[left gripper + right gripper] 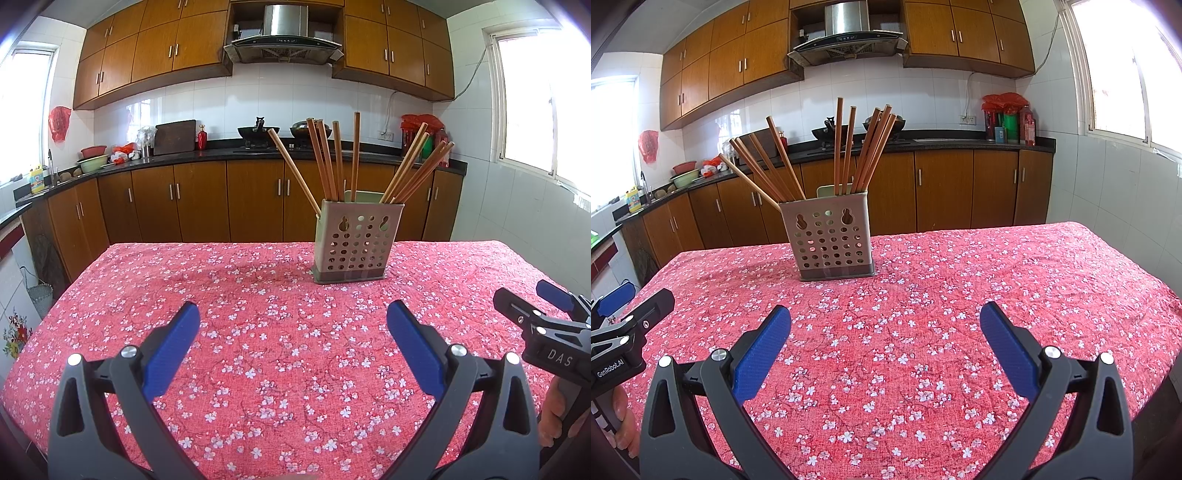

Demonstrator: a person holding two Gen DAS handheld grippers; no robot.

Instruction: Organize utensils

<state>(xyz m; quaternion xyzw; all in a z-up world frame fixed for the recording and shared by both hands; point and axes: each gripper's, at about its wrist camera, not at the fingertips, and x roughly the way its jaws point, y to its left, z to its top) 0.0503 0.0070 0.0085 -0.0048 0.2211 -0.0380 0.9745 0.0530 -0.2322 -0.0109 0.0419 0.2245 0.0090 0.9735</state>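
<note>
Tablecloth (258,332) bare; both grippers, left (293,334) and right (885,334), wide open, empty. Risk: bumping leaning chopsticks (846,147) could tip holder (833,240).

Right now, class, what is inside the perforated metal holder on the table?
Wooden chopsticks stand in the holder, fanning outward, with a pale green piece at its back. Their lower ends are mostly hidden behind its wall; only glimpses show through the holes.
</note>
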